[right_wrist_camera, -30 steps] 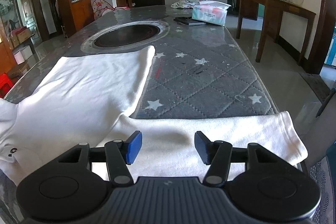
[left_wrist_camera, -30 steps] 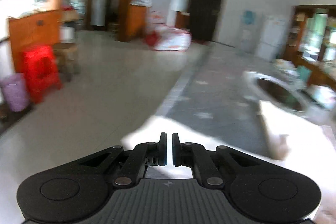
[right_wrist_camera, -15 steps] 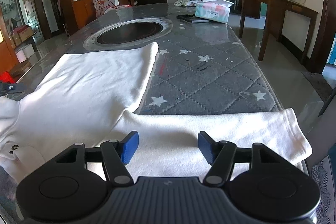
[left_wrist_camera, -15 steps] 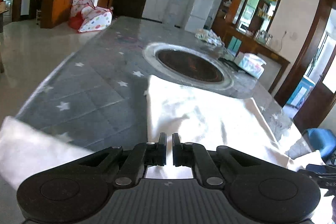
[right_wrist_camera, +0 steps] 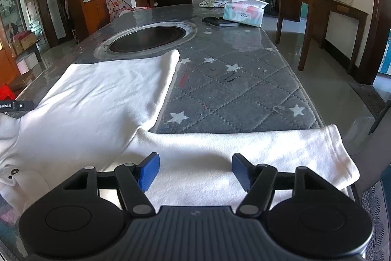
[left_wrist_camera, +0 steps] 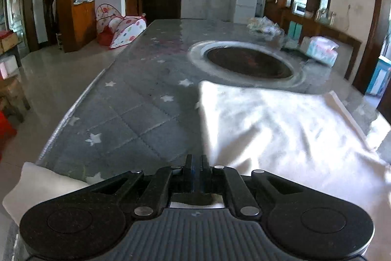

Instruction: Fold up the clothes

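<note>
A white long-sleeved top [right_wrist_camera: 97,99] lies spread flat on the grey star-patterned quilted table cover, its hem end just short of the round dark inset in the tabletop. One sleeve [right_wrist_camera: 256,153] stretches straight out sideways along the near edge, its ribbed cuff at the table's corner. The fabric is softly wrinkled, with a small dark mark near the collar.

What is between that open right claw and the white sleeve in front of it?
Nothing visible. The right gripper stands open directly above the white garment's sleeve, with only bare cloth between its blue pads. The tissue pack sits far off.
</note>
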